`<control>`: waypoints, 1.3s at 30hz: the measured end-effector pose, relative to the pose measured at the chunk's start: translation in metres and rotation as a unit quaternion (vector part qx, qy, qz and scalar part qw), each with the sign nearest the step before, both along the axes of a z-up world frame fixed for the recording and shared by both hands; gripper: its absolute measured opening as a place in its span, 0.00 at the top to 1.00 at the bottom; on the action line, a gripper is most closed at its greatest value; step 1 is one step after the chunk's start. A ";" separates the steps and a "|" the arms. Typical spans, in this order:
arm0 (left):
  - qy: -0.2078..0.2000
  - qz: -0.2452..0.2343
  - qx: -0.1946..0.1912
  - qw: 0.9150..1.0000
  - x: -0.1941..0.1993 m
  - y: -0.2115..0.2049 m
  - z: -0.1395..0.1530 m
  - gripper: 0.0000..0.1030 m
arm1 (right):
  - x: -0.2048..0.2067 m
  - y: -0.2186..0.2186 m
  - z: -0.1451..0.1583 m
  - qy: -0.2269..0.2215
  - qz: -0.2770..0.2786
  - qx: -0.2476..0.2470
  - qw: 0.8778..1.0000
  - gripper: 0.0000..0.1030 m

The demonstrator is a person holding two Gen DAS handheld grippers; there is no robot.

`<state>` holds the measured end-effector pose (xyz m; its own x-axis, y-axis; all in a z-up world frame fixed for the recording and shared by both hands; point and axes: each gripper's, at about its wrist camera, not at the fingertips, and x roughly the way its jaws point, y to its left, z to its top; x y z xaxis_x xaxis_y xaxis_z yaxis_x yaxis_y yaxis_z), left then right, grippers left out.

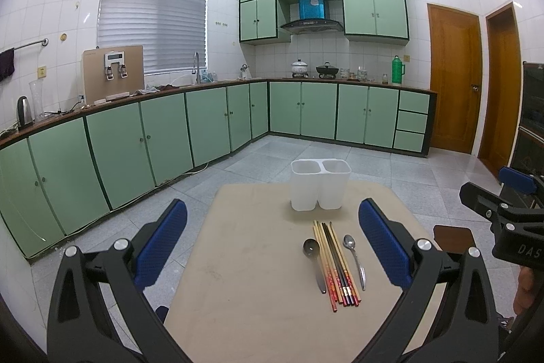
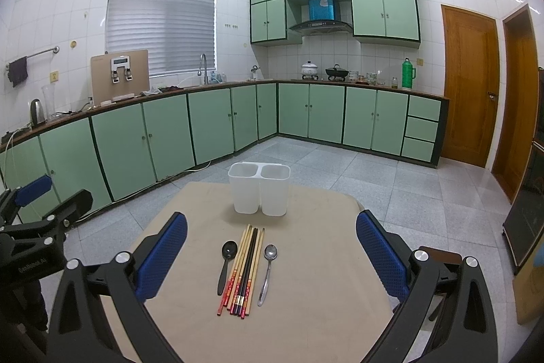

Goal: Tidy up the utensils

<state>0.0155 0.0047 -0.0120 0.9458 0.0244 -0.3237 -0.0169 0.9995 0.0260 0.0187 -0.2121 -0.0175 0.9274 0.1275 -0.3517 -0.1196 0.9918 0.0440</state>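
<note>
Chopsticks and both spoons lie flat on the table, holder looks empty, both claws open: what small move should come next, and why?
Probably lower the right claw onto the silver spoon. It lies apart from the chopsticks on that claw's side, so it looks the easiest pick. Both compartments of the white holder look empty, and the black spoon suits the left claw.

Bare table (image 2: 323,261) either side of chopsticks (image 2: 244,271) and spoons — two-compartment holder (image 2: 260,193) just beyond.

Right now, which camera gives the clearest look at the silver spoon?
The right wrist view: the silver spoon lies near centre, beside the chopsticks. The left wrist view also shows the whole spoon, but further right, closer to a blue pad.
</note>
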 end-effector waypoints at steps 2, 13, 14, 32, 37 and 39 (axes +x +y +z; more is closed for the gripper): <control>0.000 0.000 -0.001 1.000 0.001 0.001 -0.001 0.05 | 0.000 0.000 -0.001 0.001 0.000 0.000 1.000 0.06; 0.007 0.001 0.000 1.000 0.009 0.003 -0.007 0.05 | 0.010 -0.003 -0.008 0.008 -0.001 -0.001 1.000 0.06; 0.009 0.002 0.000 1.000 0.010 0.002 -0.007 0.05 | 0.013 -0.003 -0.009 0.011 -0.001 0.000 1.000 0.06; 0.146 0.019 0.022 0.989 0.127 0.021 -0.085 0.05 | 0.130 -0.011 -0.095 0.149 -0.007 -0.006 0.989 0.06; 0.203 0.016 0.029 0.979 0.169 0.024 -0.131 0.05 | 0.173 -0.003 -0.136 0.204 0.015 -0.008 0.979 0.13; 0.221 0.014 0.028 0.975 0.182 0.025 -0.145 0.05 | 0.191 0.002 -0.151 0.225 0.025 -0.005 0.974 0.19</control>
